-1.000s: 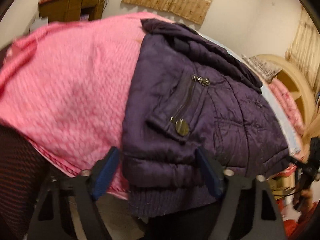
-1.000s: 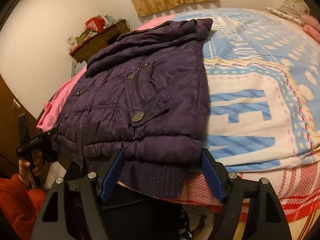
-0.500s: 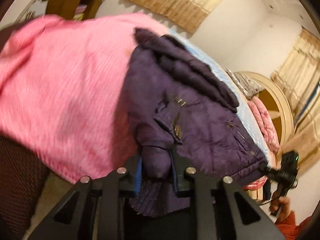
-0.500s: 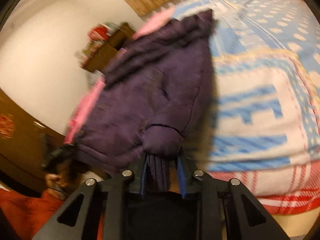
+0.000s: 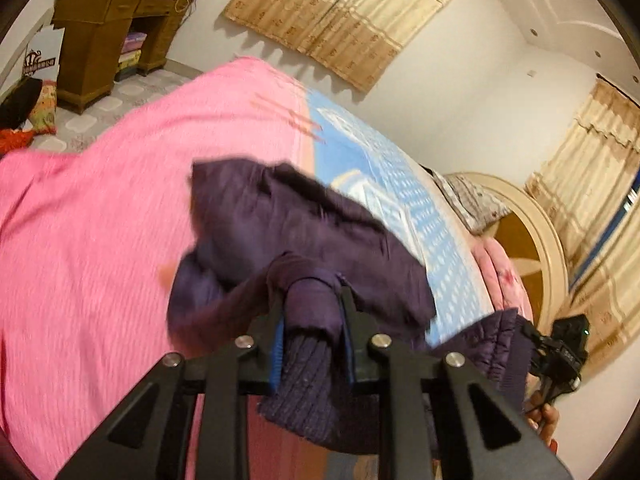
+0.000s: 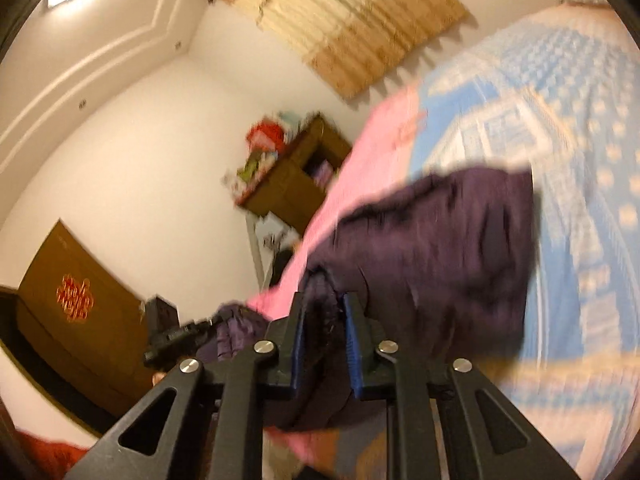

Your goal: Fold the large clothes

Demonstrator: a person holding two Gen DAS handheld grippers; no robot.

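Observation:
A dark purple padded jacket (image 5: 288,232) lies on the bed, its near hem lifted and bunched; it also shows in the right wrist view (image 6: 440,240). My left gripper (image 5: 312,300) is shut on the jacket's ribbed hem at its left corner. My right gripper (image 6: 324,312) is shut on the hem at the right corner. Each gripper shows in the other's view: the right one (image 5: 560,352) at the far right, the left one (image 6: 172,336) at the lower left. Most of the jacket's front is hidden by the raised fold.
The bed carries a pink blanket (image 5: 100,240) on the left and a blue patterned cover (image 5: 400,200). A wooden desk (image 5: 104,28) with clutter stands against the far wall. A round headboard (image 5: 528,240) and pillows are at the right. Curtains hang on both walls.
Both grippers closed on the jacket's bottom hem, then lifted it and carried it forward over the jacket. The jacket now folds toward its collar.

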